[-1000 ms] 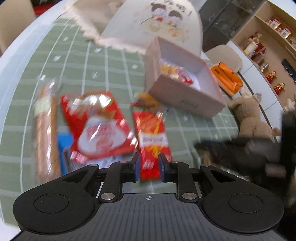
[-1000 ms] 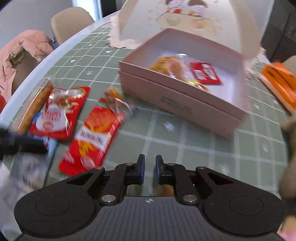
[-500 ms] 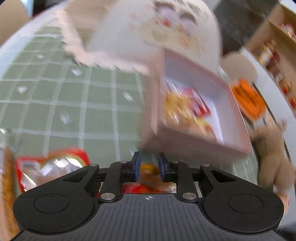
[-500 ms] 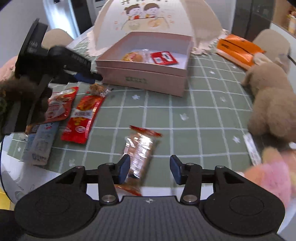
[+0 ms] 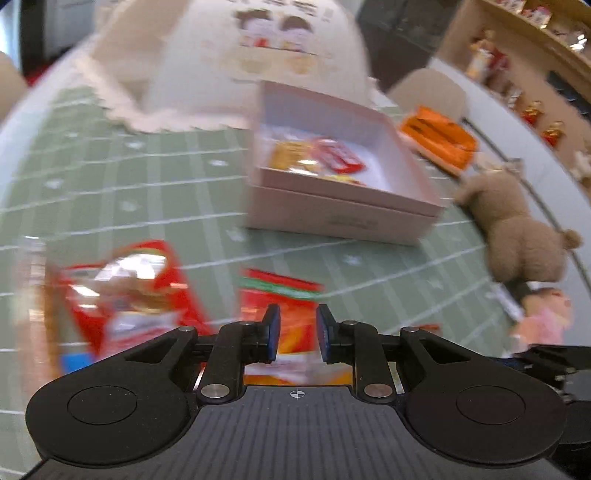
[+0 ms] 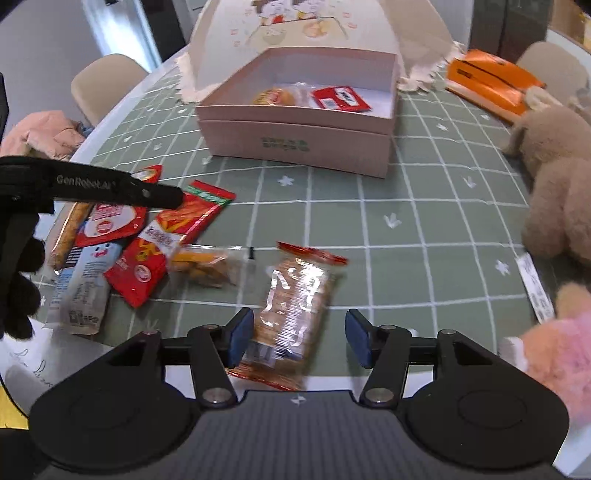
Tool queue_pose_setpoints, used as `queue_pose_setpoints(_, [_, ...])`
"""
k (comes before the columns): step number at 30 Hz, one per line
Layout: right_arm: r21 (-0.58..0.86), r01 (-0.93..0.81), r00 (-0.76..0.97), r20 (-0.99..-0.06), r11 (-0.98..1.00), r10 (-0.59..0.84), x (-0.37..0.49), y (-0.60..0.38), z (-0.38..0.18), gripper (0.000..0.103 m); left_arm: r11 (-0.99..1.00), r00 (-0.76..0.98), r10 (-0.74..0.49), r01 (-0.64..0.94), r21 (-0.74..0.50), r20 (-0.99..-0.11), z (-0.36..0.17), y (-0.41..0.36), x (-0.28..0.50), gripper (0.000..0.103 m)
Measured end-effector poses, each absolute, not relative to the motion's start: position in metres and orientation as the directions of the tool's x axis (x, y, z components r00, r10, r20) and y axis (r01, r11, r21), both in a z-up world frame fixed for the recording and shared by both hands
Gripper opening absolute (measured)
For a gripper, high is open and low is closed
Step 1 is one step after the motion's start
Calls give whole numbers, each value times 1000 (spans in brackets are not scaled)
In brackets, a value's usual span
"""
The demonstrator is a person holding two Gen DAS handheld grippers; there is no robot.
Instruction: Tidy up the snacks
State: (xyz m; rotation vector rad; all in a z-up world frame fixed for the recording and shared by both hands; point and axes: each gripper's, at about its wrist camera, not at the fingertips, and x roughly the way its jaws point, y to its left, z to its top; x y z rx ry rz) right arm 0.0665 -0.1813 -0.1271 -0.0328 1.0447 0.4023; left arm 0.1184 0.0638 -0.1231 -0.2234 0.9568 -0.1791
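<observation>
1. Bench (image 6: 424,221): green grid cloth.
2. Pink box (image 6: 299,142) at the back, open; dome cover (image 6: 295,33) behind.
3. Snack packets in a heap (image 6: 147,236) at left; cracker pack (image 6: 295,299) near front edge.
4. Orange pack (image 6: 487,83), plush toys (image 6: 557,177) right; possibly more, blurred.

The left gripper (image 5: 296,332) hangs low over a green checked tablecloth (image 5: 155,192), its jaws a narrow gap apart with nothing clamped between them. Through the gap shows a red-and-orange packet (image 5: 284,295) lying flat on the cloth. Just left of it lies a larger red packet (image 5: 129,295), blurred, with a long stick snack (image 5: 35,306) at the far left edge. Beyond the packets stands an open pink box (image 5: 343,218) holding a yellow snack (image 5: 291,158) beside a red wrapper (image 5: 338,157). A white mesh dome (image 5: 236,74) stands behind the box. A brown plush (image 5: 517,229) lies to the right, an orange pack (image 5: 439,140) farther back.
</observation>
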Motion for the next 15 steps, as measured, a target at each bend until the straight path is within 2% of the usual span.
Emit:
queue_pose_setpoints(2, [161, -371, 432, -842, 915, 323, 67, -173, -125, 55, 969, 565, -198, -8, -245, -801, -124, 77, 117, 24])
queue_pose_setpoints(5, [140, -443, 435, -830, 885, 349, 68, -152, -120, 58, 956, 552, -195, -77, -283, -810, -128, 96, 114, 24])
queue_pose_setpoints(11, [50, -620, 440, -804, 783, 401, 83, -95, -122, 58, 963, 511, -207, -45, -266, -834, -131, 95, 102, 24])
queue_pose_setpoints(13, [58, -617, 423, -816, 785, 393, 95, -86, -128, 55, 966, 506, -204, -32, -255, -838, -130, 91, 98, 24])
queue_pose_setpoints(15, [52, -602, 422, -826, 797, 373, 101, -88, -131, 48, 971, 500, -198, -20, -240, -843, -128, 86, 95, 24])
